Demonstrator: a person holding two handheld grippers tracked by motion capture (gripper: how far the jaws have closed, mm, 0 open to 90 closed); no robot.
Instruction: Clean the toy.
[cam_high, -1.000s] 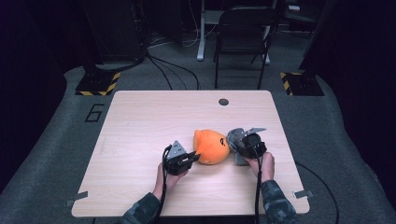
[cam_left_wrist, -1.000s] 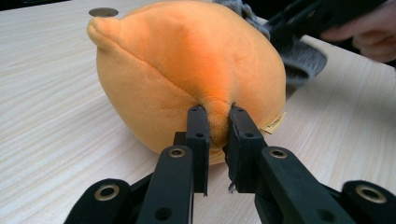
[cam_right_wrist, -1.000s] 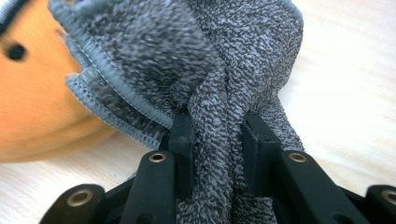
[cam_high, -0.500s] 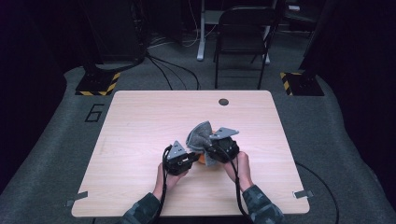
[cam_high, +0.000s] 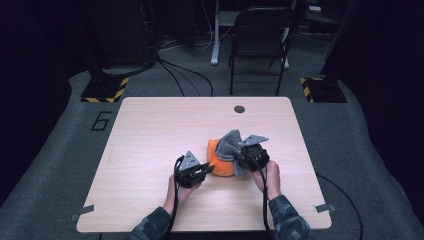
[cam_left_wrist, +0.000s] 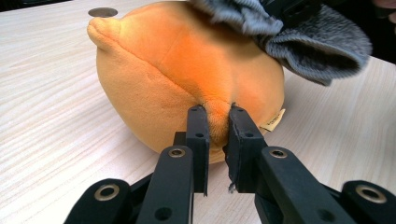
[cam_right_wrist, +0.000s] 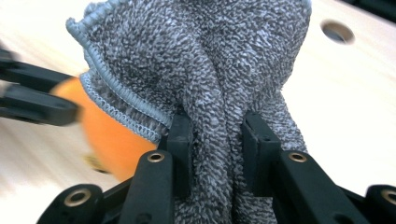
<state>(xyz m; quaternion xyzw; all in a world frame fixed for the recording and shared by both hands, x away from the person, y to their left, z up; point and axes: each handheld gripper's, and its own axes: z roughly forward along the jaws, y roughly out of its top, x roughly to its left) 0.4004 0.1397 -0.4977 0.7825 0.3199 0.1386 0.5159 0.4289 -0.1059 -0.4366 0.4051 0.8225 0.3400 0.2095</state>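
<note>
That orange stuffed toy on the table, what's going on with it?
A person works at the table with a tool in each hand. The left tool pinches a fold of the orange stuffed toy and pins it down. The right tool grips a grey cloth and holds it over the toy's top.

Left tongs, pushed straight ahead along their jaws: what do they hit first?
The orange plush toy: the left tongs already pinch a fold of it. The grey cloth drapes over its far side, likely behind.
</note>
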